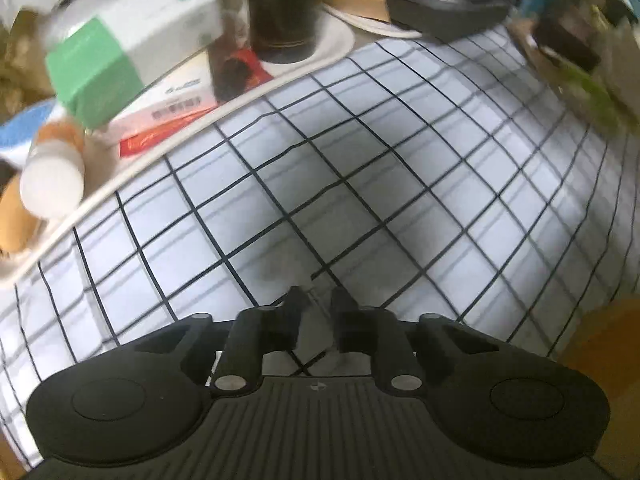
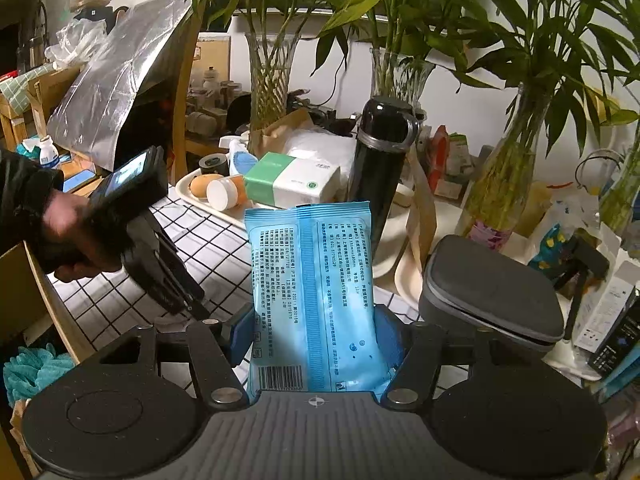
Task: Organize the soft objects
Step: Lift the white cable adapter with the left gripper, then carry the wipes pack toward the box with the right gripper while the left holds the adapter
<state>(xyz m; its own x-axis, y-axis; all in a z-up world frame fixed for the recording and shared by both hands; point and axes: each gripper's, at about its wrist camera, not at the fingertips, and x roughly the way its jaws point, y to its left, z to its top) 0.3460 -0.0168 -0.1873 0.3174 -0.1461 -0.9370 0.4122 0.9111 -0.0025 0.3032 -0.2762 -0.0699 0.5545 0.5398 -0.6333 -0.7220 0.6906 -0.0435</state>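
My right gripper (image 2: 316,328) is shut on a blue wet-wipes pack (image 2: 316,296) and holds it upright above the checked tablecloth (image 2: 192,240). My left gripper (image 1: 316,300) hangs just above the checked cloth (image 1: 360,184), its fingers (image 1: 294,300) nearly together with nothing visible between them. It also shows in the right wrist view (image 2: 196,308), held in a hand at the left. A green-and-white tissue box (image 1: 124,40) lies on a cream tray (image 1: 132,168) at the far left; it also shows in the right wrist view (image 2: 292,180).
A black flask (image 2: 380,168) stands behind the pack. A grey zip case (image 2: 496,292) lies to the right. On the tray are a white-capped bottle (image 1: 52,180) and a flat red-and-white box (image 1: 172,108). Vases with bamboo (image 2: 508,160) line the back.
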